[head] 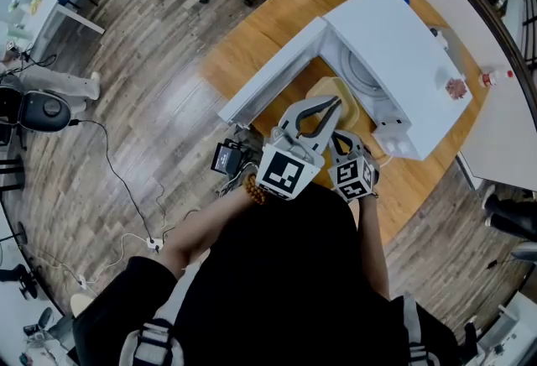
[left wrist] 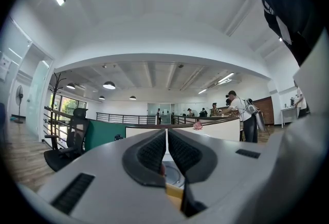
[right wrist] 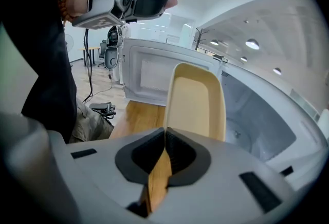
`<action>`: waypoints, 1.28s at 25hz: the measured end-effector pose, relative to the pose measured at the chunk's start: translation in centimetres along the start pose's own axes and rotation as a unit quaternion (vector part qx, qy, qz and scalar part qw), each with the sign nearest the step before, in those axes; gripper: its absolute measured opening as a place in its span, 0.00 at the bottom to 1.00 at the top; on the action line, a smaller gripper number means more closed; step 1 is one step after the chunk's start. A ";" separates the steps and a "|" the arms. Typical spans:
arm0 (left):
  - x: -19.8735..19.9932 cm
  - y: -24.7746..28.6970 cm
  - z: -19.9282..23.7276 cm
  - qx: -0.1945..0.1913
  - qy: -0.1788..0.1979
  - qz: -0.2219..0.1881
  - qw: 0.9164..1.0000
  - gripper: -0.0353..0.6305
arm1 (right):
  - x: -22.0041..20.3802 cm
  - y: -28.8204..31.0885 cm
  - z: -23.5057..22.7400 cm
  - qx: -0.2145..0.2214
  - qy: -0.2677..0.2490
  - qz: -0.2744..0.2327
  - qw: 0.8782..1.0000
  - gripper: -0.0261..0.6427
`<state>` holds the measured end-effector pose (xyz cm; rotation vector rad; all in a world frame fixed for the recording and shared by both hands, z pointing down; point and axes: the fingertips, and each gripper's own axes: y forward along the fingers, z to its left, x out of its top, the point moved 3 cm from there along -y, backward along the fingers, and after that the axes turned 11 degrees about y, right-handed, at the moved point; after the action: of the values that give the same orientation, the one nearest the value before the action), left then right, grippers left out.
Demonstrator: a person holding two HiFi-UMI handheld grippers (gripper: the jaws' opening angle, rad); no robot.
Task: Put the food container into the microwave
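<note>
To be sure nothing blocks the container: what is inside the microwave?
Inside the microwave only its round turntable shows. The food container, held by the right gripper, covers part of the cavity floor.

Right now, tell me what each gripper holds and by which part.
The right gripper grips the food container by its near rim; the left gripper is shut on nothing.

Left gripper (left wrist: pixel 167 135) held level, fingers (left wrist: pixel 151 153) pressed together; right gripper (right wrist: pixel 165 135) just right, tilted downward, fingers (right wrist: pixel 181 153) clamping the food container (right wrist: pixel 198 99) rim
</note>
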<state>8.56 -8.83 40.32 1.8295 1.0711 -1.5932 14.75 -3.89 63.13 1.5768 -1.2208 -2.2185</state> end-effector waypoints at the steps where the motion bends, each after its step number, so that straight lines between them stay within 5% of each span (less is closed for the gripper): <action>1: 0.0 -0.1 0.0 0.000 0.001 0.000 1.000 0.10 | 0.0 0.0 0.0 0.002 0.003 0.000 1.000 0.07; 7: 0.0 -0.2 0.1 0.003 0.000 0.000 1.000 0.10 | -0.1 0.2 -0.5 0.005 0.054 -0.013 0.998 0.07; 32: 0.1 -0.2 0.5 0.006 -0.003 0.000 1.000 0.10 | 0.1 1.3 -1.7 0.003 0.062 -0.006 0.998 0.07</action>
<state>8.09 -9.10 40.10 1.8323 1.0605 -1.6077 15.73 -5.63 63.79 1.7006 -1.1882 -2.0913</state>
